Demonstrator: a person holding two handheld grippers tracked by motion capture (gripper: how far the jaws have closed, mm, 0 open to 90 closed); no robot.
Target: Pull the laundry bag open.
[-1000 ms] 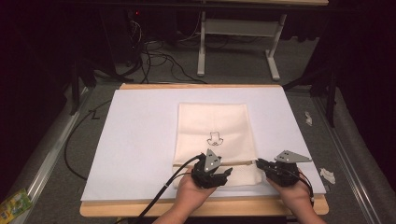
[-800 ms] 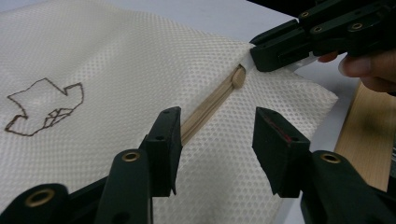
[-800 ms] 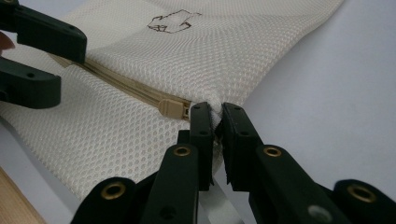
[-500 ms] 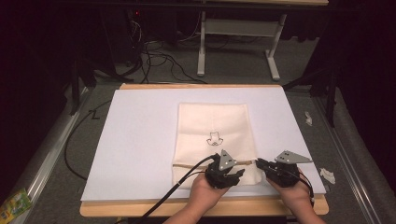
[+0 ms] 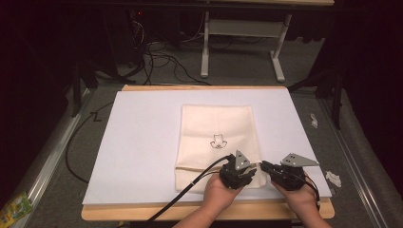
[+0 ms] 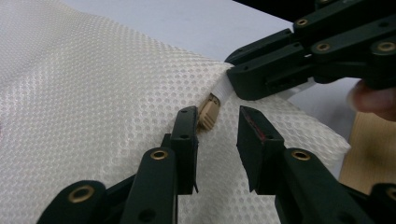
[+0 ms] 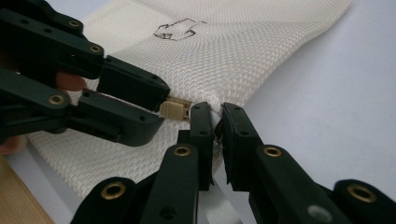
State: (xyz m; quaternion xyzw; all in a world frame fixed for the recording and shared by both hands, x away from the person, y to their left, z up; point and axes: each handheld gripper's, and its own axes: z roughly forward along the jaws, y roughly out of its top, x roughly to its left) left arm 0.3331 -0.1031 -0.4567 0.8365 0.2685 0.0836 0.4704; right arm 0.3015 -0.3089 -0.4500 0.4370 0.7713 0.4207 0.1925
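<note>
High view: both hands rest at the desk's near edge; the left gripper has moved right, beside the right gripper, over the bag's near-right corner.

Left gripper view: fingers open around the zipper pull.

Right gripper view: fingers pinch bag fabric.

a wooden bench carries a white sheet over most of its top. a cream mesh bag lies flat on the sheet.
</note>
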